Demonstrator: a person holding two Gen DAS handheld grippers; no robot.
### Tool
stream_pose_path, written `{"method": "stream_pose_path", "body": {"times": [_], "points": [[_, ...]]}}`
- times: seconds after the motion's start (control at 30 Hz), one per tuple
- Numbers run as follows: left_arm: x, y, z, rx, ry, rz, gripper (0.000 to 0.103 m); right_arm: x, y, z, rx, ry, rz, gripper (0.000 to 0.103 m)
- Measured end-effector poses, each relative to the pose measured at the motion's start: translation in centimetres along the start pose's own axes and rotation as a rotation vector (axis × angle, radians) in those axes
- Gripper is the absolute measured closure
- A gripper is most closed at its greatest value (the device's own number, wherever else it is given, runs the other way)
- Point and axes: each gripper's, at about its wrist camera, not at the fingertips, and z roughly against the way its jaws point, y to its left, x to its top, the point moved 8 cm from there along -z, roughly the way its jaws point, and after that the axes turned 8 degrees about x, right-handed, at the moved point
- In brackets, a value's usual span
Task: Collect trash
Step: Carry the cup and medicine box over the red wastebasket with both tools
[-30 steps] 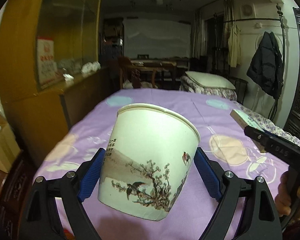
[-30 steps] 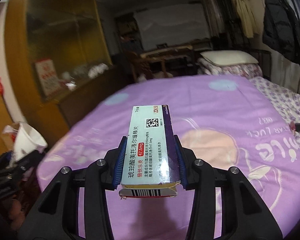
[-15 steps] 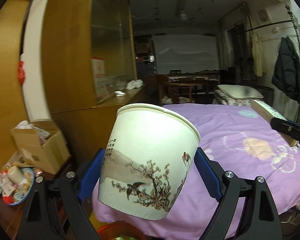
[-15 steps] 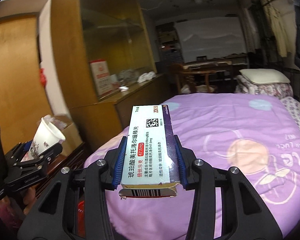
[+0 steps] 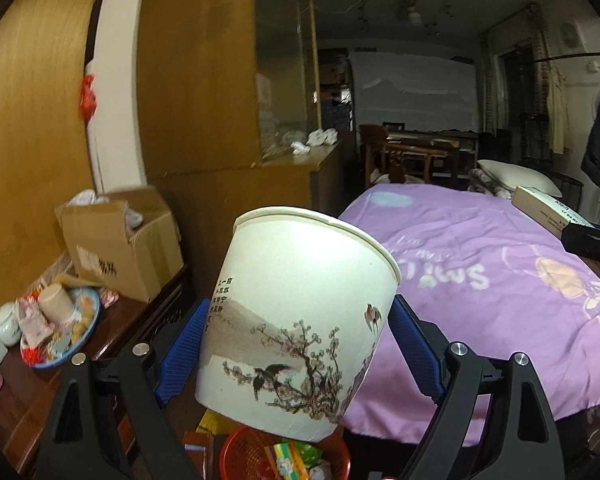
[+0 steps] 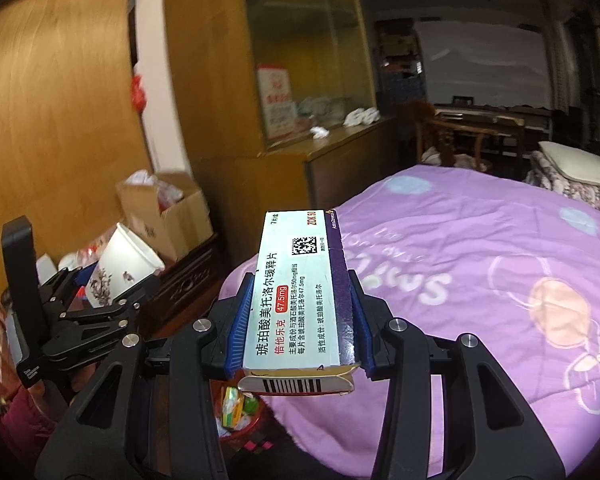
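My left gripper (image 5: 296, 344) is shut on a white paper cup (image 5: 296, 320) printed with birds and blossom branches; its blue pads press the cup's sides. Directly below the cup sits a red mesh waste basket (image 5: 240, 454) holding colourful wrappers. My right gripper (image 6: 300, 320) is shut on a white and blue medicine box (image 6: 296, 292) with Chinese print and a barcode end. The same box (image 5: 548, 210) shows at the right edge of the left wrist view, and the cup (image 6: 120, 268) at the left of the right wrist view. The basket (image 6: 256, 414) lies low, under the box.
A purple bedspread (image 6: 480, 280) fills the right side. At left, a dark wooden side table (image 5: 112, 328) bears an open cardboard box (image 5: 116, 240) and a plate of clutter (image 5: 56, 328). A wooden cabinet (image 5: 220, 100) stands behind.
Both grippers have swung left, away from the bed, keeping the cup and the box. The side table, cardboard box and red basket have come into view.
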Motion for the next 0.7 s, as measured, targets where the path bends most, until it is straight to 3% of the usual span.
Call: {"method": "stream_pose_path", "body": {"times": [0.27, 0.7], "points": [[-4.9, 3.3, -4.2, 0.006, 0.134, 0.066, 0.016, -2.1, 3.2, -5.4, 0.043, 0.122, 0.045, 0.059], [-14.9, 3.9, -12.1, -0.061, 0.399, 0.128, 0.015, -6.6, 3.8, -12.4, 0.057, 0.31, 0.022, 0.059]]}}
